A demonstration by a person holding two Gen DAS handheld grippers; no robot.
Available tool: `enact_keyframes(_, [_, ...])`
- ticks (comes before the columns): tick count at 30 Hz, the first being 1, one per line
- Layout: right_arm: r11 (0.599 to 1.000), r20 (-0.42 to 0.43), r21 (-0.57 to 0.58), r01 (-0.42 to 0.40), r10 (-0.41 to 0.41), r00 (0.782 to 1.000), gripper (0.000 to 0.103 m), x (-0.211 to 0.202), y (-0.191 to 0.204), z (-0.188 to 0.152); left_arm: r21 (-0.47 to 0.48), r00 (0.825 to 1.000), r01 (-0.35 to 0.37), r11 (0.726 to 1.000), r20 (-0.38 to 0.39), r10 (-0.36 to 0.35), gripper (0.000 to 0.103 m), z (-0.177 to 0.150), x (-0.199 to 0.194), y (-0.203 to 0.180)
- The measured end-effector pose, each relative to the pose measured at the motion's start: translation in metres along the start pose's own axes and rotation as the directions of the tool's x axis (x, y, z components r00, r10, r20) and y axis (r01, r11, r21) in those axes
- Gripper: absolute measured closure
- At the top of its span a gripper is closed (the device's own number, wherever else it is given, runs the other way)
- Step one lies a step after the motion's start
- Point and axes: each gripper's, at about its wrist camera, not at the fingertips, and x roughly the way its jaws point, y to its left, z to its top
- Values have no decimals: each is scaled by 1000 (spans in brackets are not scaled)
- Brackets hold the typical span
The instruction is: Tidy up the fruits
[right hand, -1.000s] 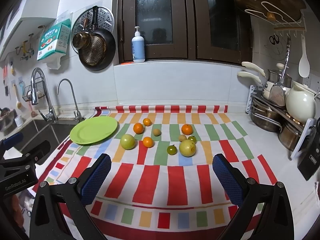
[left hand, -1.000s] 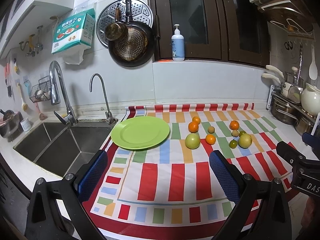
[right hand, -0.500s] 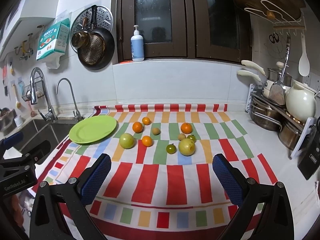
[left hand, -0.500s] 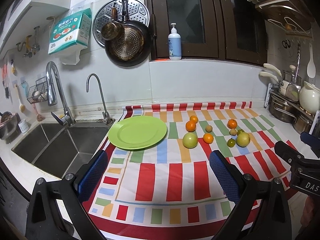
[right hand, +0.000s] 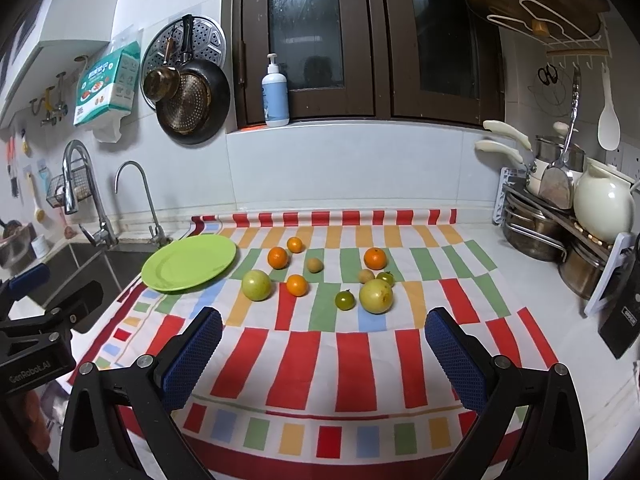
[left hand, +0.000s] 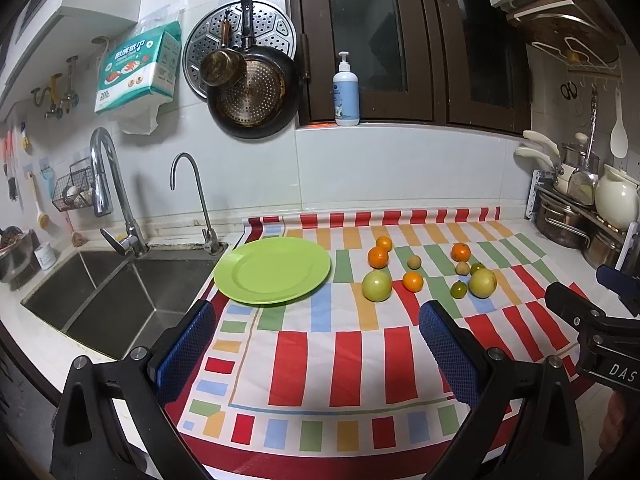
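Observation:
An empty green plate [left hand: 272, 271] [right hand: 189, 263] lies on a striped mat [left hand: 344, 356] [right hand: 320, 364] beside the sink. To its right lie several loose fruits: small oranges [left hand: 378, 257] [right hand: 278, 257], two large yellow-green fruits [left hand: 376, 286] [right hand: 375, 296], small green ones [right hand: 344, 300] and small tan ones [right hand: 315, 265]. My left gripper [left hand: 316, 332] is open and empty, held back above the mat's front. My right gripper [right hand: 322, 336] is open and empty, also well short of the fruit.
A double steel sink [left hand: 100, 296] with taps [left hand: 116, 196] is at the left. A rack with pots and a white jug [right hand: 600, 208] stands at the right. Pans [left hand: 252, 96] hang on the wall; a soap bottle [left hand: 346, 92] stands on the ledge.
Both grippers have drifted slightly; the plate and fruit shift a little left in the views. Nothing on the mat has moved.

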Motion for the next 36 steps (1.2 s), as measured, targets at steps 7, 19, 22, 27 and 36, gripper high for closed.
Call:
enact_keyframes(7, [1000, 4, -2, 1, -1, 1000, 0, 0, 0, 0, 1, 1000, -1, 1000, 0, 1, 0, -1, 0, -1])
enact_keyframes(19, [1000, 4, -9, 0, 0, 1000, 0, -1, 1, 1, -17, 1000, 2, 1000, -5, -2, 0, -5, 1, 2])
enact_keyframes(22, [1000, 4, -13, 1, -1, 1000, 0, -2, 3, 1, -26, 1000, 12, 1000, -18, -13, 0, -7, 3, 4])
enact_keyframes(27, [1000, 1, -18, 2, -2, 1000, 0, 0, 5, 0, -18, 999, 25, 1000, -21, -25, 0, -7, 5, 5])
enact_keyframes(36, [1000, -12, -17, 14, -14, 1000, 0, 13, 13, -1, 1, 998, 43, 999, -44, -43, 0, -3, 24, 12])
